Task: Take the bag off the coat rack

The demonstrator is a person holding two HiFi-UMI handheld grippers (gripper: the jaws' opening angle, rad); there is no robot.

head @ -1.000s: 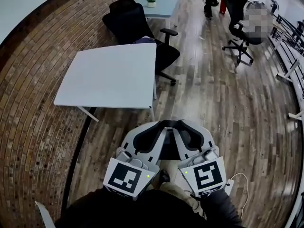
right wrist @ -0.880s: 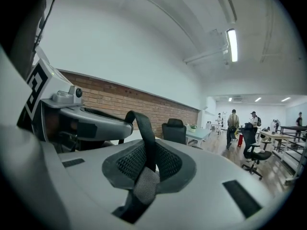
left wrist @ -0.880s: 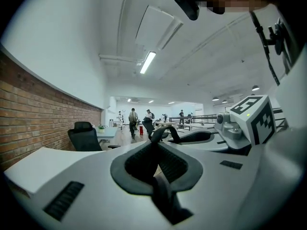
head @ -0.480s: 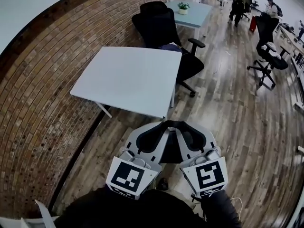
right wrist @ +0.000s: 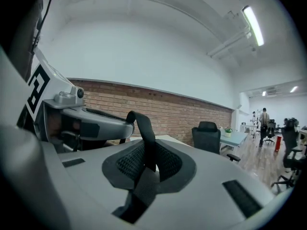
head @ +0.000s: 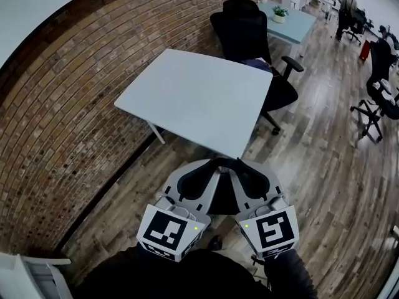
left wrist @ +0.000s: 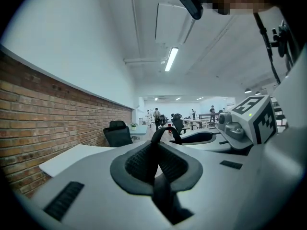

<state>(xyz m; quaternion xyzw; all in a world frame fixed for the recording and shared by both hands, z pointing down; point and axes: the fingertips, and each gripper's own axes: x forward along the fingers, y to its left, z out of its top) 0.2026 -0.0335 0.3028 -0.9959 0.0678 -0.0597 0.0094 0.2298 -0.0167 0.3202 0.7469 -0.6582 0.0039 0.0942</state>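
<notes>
Both pairs of jaws are clenched on 1 black woven webbing strap (head: 225, 161). In the left gripper (left wrist: 157, 157) view the strap rises out of the slot between the ribbed pads (left wrist: 136, 166) and loops across to the right gripper (right wrist: 146, 157), where it drops between that pair in the same way. From the head view the strap arches between the 2 grippers, which are held side by side and near each other above the wooden plank floor (head: 312, 185).

No coat rack appears in any view, so the bag is judged to be off its hook and carried. The bag's body is not clearly shown. A dark mass below the gap between the grippers may be it, but this cannot be confirmed.

Handling:
- The strap is soft and limp and folds flat under the pads.
- The load is expected to swing freely beneath the strap.
- Weight cannot be judged.
- Hold the strap at its crown with the grippers close together, so the load hangs centred.
- The ribbed pads should resist slip.
</notes>
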